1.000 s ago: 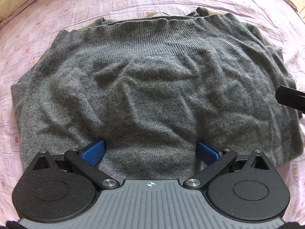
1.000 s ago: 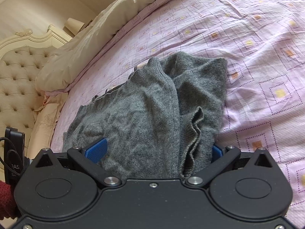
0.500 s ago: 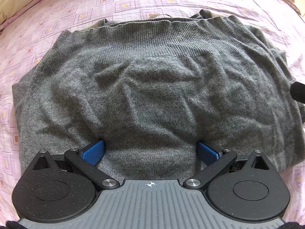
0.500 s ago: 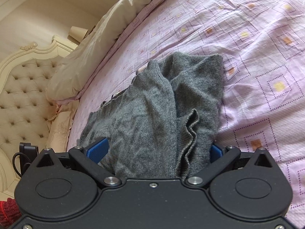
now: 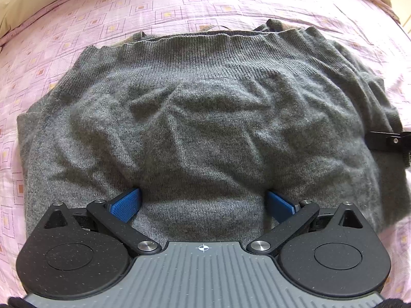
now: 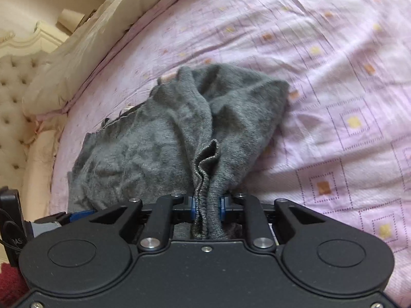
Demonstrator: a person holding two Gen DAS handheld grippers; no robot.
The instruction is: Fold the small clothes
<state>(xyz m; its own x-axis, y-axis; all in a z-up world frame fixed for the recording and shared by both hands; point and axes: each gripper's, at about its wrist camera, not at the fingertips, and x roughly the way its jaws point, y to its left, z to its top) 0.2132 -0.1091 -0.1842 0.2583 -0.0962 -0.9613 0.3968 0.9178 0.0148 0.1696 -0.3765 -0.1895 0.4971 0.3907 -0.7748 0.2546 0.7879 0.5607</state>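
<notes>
- From the left wrist view we see the dark grey knitted wool sweater (image 5: 200,128) spread wide and rumpled across the bed's pink sheet with a square pattern (image 5: 154,5), its ribbed hem running along the far edge.
- The left tongs (image 5: 203,202) stand well apart, their blue ridged pads (image 5: 125,204) resting on the near part of the sweater with nothing pinched between them.
- Only a black piece of the right tongs (image 5: 385,141) shows in this view, at the right edge over the sweater's bunched side.
- The right wrist view gives what the left cannot: the right tongs (image 6: 208,208) are closing, and a bunched ribbed fold of the sweater (image 6: 159,141) sits squeezed between their blue pads.
- From here the sweater rises in a gathered ridge toward the tongs, the rest trailing off to the left on the sheet.
- This view alone shows the cream quilted bedspread (image 6: 84,51) along the bed's edge and the cream tufted headboard (image 6: 12,89) beyond it.
</notes>
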